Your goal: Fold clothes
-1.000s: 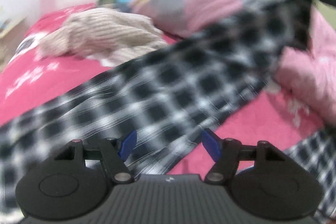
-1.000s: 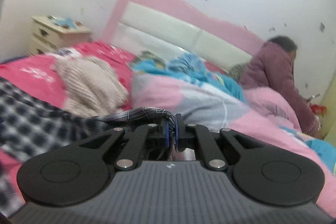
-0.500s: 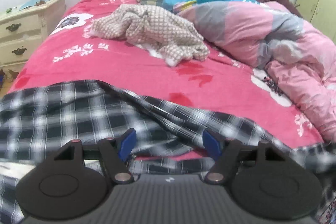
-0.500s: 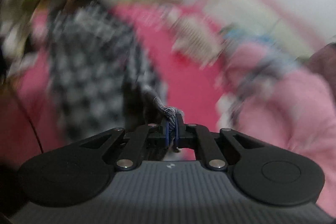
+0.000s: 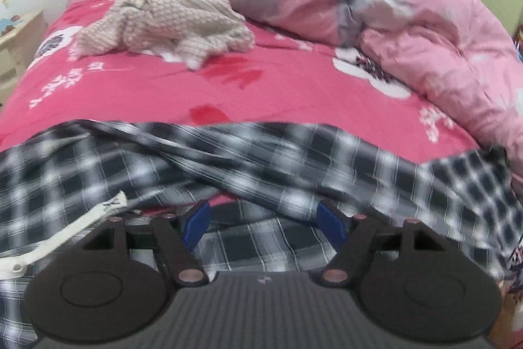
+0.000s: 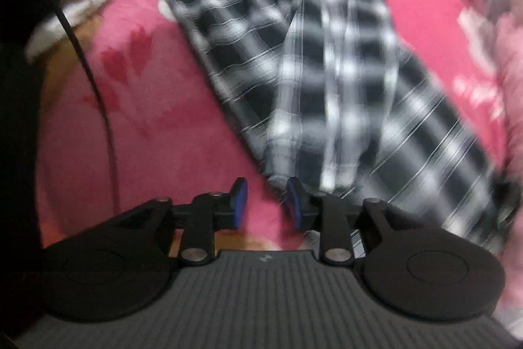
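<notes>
Lying across near edge of pink bedsheet [image 5: 268, 87]: checked shirt [image 5: 294, 159]. Left gripper [image 5: 263, 223] fingers spread wide over it, nothing pinched. Right gripper [image 6: 266, 201] jaws just opened; shirt hem beside them, released.

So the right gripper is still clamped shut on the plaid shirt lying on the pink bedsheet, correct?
Not quite. The right gripper is not clamped: its jaws have just been opening, and the right wrist view shows a gap between the blue pads with nothing pinched. The plaid shirt does lie on the pink bedsheet.
</notes>
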